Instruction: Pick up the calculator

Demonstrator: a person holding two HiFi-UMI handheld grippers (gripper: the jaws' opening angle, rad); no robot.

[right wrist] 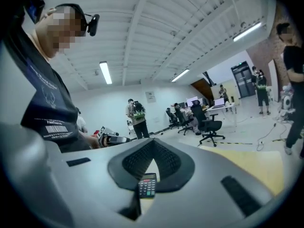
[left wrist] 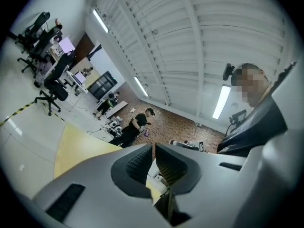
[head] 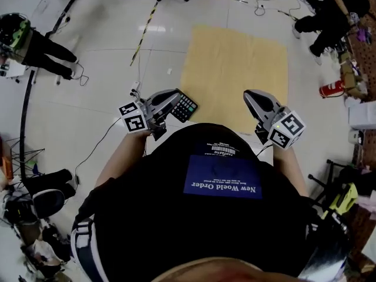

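Observation:
In the head view the black calculator is up in the air in front of my chest, at the tips of my left gripper. That gripper is shut on one edge of it, and the rest hangs below the jaws. In the left gripper view the pads of the left gripper meet, with only a thin dark edge showing under them. My right gripper stays apart to the right, shut and empty. In the right gripper view, under the closed tips of the right gripper, I see the calculator's keys and the left gripper beyond.
A yellow mat lies on the pale floor ahead. A yellow-black taped line and cables run left of it. One person stands at the far left and another at the top right. A red extinguisher lies at the right.

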